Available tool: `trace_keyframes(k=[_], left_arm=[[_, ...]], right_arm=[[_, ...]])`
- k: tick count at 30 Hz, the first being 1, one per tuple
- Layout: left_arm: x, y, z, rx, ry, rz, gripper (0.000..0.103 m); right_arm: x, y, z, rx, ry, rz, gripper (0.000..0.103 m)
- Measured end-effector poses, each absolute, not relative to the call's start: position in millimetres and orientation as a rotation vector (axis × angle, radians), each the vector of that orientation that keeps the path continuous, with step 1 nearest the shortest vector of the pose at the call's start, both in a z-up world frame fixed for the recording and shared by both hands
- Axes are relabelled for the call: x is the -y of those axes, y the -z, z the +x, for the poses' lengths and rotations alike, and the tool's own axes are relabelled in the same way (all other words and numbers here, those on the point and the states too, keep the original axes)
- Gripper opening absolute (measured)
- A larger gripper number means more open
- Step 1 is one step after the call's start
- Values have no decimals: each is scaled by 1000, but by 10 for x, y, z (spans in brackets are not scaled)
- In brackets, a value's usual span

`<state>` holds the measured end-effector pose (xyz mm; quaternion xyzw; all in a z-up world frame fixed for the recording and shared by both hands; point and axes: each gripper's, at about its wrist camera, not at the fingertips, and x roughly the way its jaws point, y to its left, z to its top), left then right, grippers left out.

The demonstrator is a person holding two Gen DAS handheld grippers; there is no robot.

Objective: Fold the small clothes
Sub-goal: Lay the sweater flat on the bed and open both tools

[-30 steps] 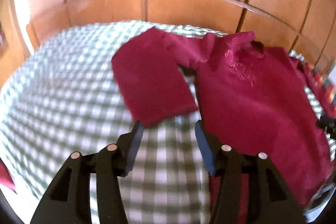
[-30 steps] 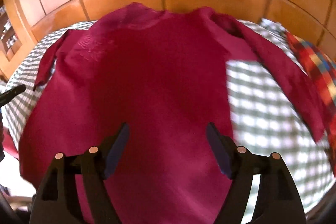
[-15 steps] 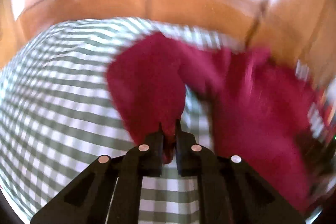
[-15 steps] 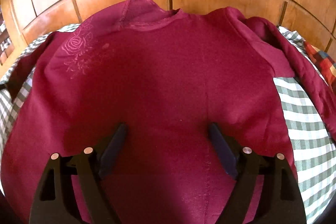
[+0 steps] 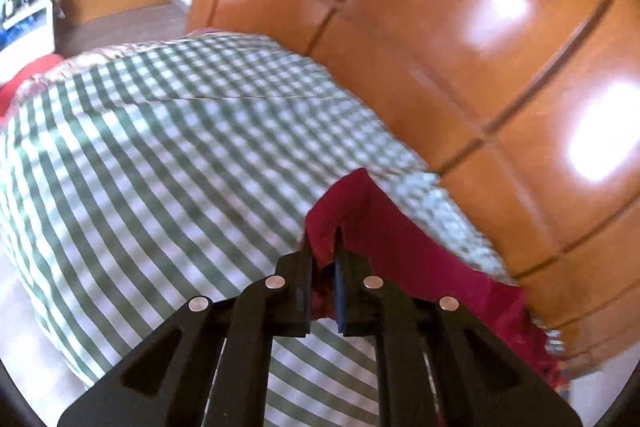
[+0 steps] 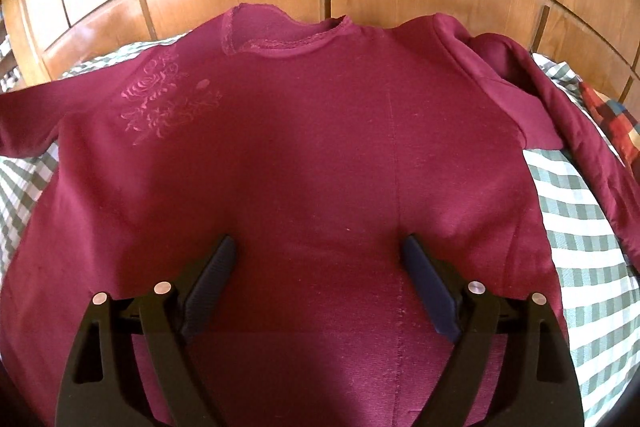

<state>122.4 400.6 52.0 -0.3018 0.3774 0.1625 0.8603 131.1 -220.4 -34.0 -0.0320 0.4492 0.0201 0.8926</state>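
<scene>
- Sleeve fold in hand: your left gripper (image 5: pixel 322 247) is clamped on the sleeve cuff (image 5: pixel 344 211) of the maroon top (image 6: pixel 304 163), lower centre of frame.
- Top lies flat on the checked bedcover (image 5: pixel 160 155).
- Right gripper (image 6: pixel 320 259): jaws opening wide, tips resting on the body, nothing pinched.
- Next: carry the cuff across the chest.
- Hem is cut off; far sleeve bunched.
</scene>
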Motion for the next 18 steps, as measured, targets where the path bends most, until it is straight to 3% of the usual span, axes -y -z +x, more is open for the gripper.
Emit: trace_keyframes(k=[9, 12, 13, 15, 18], left_arm=[[-4349, 341, 1726, -1053, -581, -580, 10], [-4363, 336, 1737, -1043, -646, -554, 26], [-4357, 320, 1735, -1028, -674, -540, 39], [-4337, 164, 1646, -941, -715, -514, 50], [-4215, -14, 1513, -862, -673, -472, 49]], right_arm=[[2176, 362, 1313, -933, -33, -81, 86], [2174, 365, 1315, -933, -32, -84, 86], [2175, 367, 1321, -932, -32, -84, 87], [2172, 366, 1325, -932, -32, -83, 87], [2172, 370, 1325, -931, -32, -84, 88]])
